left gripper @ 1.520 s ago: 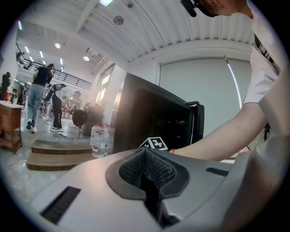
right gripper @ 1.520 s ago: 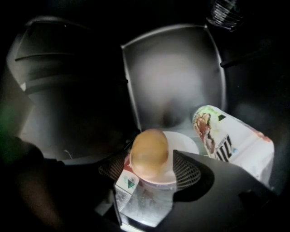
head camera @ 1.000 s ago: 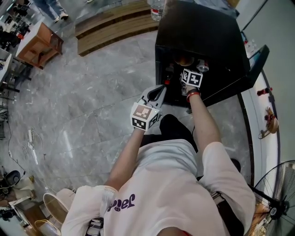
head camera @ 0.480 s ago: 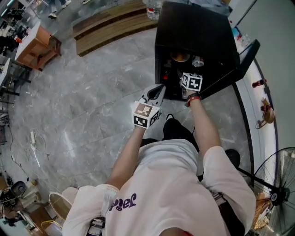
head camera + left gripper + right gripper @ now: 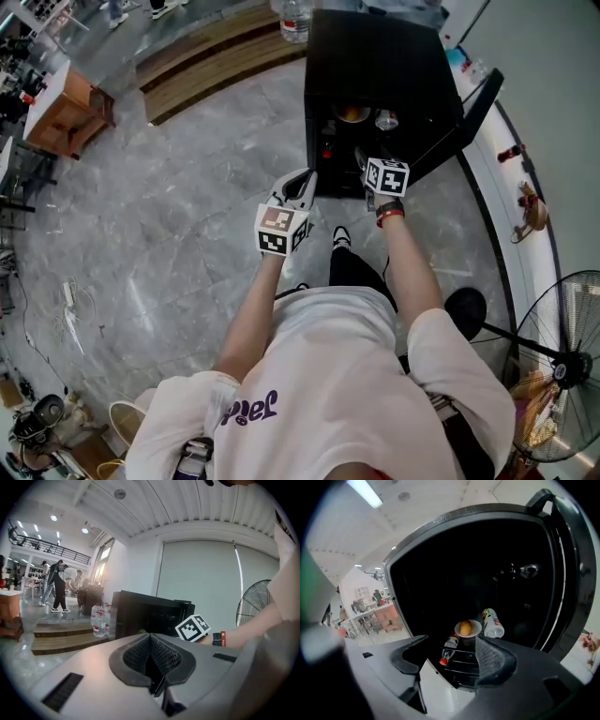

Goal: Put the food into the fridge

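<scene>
The black fridge (image 5: 375,56) stands open on the floor, its door (image 5: 473,108) swung to the right. On its wire shelf sit a white plate with a round yellow-orange food (image 5: 465,628), a plastic bottle (image 5: 492,623) on its side and a red-capped bottle (image 5: 447,651). My right gripper (image 5: 452,644) hangs just in front of the opening. It is open and its jaws have just been closing slightly, with nothing between them. My left gripper (image 5: 151,656) is shut and empty, left of the fridge front and level with the right one (image 5: 364,161).
Water bottles (image 5: 293,17) stand on a wooden step behind the fridge. A white ledge (image 5: 511,178) with small objects runs along the right wall, and a fan (image 5: 562,366) stands at the lower right. A wooden table (image 5: 61,103) is far left. People stand in the distance.
Both grippers have risen and drawn back from the fridge; the right one has come out of the opening. The plate and bottles stay on the shelf.
</scene>
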